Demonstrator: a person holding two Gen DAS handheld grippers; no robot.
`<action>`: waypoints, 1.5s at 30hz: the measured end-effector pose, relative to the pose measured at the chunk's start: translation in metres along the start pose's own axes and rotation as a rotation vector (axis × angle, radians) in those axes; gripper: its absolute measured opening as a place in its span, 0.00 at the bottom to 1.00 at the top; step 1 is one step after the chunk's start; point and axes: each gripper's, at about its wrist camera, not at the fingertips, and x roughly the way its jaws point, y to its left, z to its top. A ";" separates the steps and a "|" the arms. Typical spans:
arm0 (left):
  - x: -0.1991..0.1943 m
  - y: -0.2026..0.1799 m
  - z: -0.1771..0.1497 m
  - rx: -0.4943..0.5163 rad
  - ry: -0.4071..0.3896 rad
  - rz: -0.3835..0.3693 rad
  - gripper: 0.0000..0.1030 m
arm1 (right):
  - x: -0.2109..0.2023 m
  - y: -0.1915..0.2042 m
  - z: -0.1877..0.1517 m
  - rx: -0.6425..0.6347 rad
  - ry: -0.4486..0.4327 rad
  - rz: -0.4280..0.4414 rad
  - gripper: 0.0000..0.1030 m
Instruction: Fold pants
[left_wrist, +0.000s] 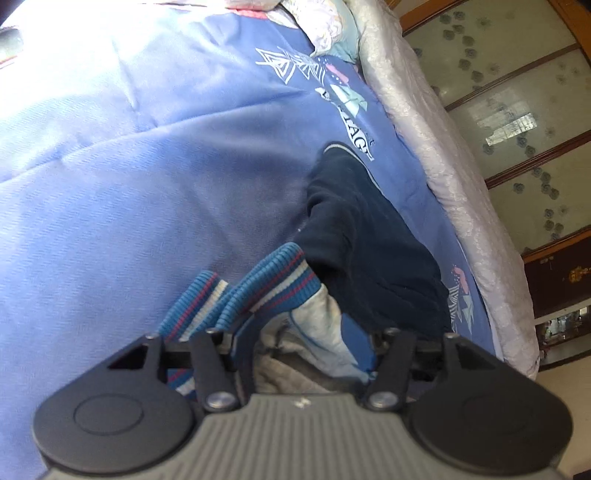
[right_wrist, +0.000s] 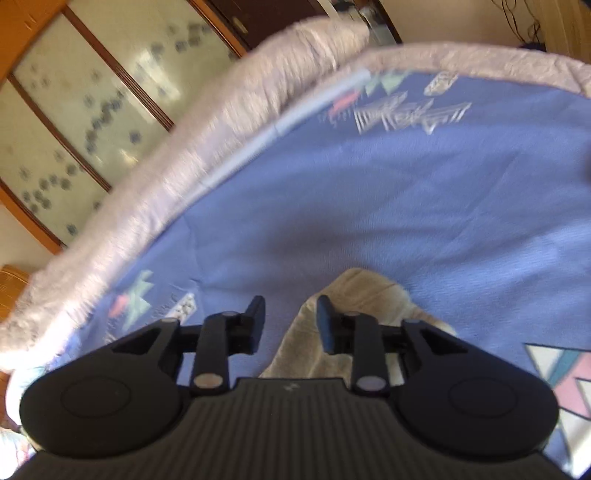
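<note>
We saw that each tool, the left tool (left_wrist: 306, 339) and the right tool (right_wrist: 291, 321), had a ribbed grey body with a small pale mark, two round black discs, black link arms on silver rivets, and triangular cut-outs by the black fingers (right_wrist: 255, 314).

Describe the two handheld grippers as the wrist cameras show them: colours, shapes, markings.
The left gripper and the right gripper look alike: a ribbed grey-black body with a small pale mark at its front edge, flanked by two rounded black housings with circular insets. Black link bars with silver pivot pins carry the jaws. On the right gripper these end in flat dark pads. No cables, hands or sleeves show.
</note>
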 end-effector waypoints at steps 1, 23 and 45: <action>-0.008 0.005 -0.001 0.006 -0.001 -0.009 0.51 | -0.011 -0.001 -0.002 -0.020 -0.011 0.017 0.35; 0.036 -0.095 -0.092 0.589 0.135 0.020 0.43 | 0.005 0.199 -0.186 -1.137 0.482 0.374 0.35; 0.025 -0.070 -0.082 0.490 0.092 -0.007 0.31 | 0.025 0.208 -0.184 -1.010 0.262 0.277 0.03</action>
